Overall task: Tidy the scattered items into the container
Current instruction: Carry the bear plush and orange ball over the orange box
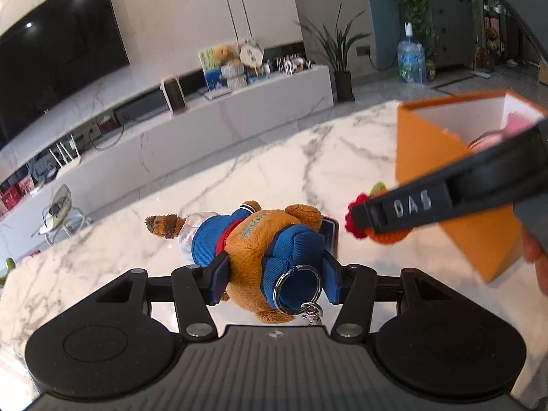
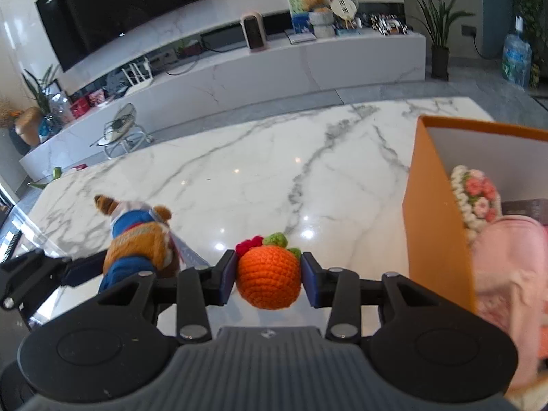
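Fingers (image 1: 222, 275) gripping plush bear (image 1: 260, 239), orange box (image 2: 435, 212) beside crocheted orange (image 2: 269, 279)

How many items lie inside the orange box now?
2 visible: a crocheted flower piece against the left wall of the orange box, a pink soft item nearer the camera. More may be hidden.

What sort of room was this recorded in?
Most likely a home living room: a large wall-mounted TV, a long marble media console with toys and ornaments, and potted plants beside a marble table.
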Motion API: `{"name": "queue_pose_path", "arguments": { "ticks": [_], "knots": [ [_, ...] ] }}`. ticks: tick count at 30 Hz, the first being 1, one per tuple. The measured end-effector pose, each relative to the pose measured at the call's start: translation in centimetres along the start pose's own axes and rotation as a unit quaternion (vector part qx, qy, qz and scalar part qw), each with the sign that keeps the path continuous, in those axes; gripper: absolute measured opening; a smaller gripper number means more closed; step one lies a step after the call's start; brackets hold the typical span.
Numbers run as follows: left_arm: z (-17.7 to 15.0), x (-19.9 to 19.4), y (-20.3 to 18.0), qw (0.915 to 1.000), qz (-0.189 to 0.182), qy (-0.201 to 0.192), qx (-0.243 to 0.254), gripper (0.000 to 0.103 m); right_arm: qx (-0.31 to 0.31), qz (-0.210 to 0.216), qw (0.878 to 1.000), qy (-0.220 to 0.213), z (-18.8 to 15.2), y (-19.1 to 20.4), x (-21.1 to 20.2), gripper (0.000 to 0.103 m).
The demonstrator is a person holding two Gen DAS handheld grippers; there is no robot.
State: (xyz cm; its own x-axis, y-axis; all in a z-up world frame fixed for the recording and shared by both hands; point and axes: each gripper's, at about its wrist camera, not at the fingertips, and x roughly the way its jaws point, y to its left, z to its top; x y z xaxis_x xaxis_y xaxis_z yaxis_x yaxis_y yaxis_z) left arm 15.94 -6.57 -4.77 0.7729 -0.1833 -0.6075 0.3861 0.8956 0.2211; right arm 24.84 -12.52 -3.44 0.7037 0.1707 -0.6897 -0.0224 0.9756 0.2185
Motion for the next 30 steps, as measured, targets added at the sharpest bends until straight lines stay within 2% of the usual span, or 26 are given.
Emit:
{"name": "queue_pose_path", "arguments": {
  "ticks": [7, 14, 22, 30],
  "knots": [
    [2.0, -4.5, -2.7, 0.9985, -0.005, -0.051, 0.02, 0.062, 0.003, 0.002, 0.999, -0.039, -1.4, -0.6, -6.1, 0.043],
    [3.7, -7.4, -6.7, 0.9944, -0.033, -0.089, 0.046, 0.062, 0.034, -0.019, 0.995, -0.088, -2.5, -3.8, -11.9, 0.043],
    [6.6, -8.0, -11.8, 0.9869, -0.076, -0.121, 0.075, 0.062, 0.072, -0.06, 0.987, -0.134, -3.5, -9.0, -16.9, 0.043],
    [9.2, -6.3, -16.9, 0.9786, -0.113, -0.13, 0.112, 0.062, 0.122, -0.107, 0.972, -0.172, -3.4, -15.1, -19.8, 0.043]
  ]
}}
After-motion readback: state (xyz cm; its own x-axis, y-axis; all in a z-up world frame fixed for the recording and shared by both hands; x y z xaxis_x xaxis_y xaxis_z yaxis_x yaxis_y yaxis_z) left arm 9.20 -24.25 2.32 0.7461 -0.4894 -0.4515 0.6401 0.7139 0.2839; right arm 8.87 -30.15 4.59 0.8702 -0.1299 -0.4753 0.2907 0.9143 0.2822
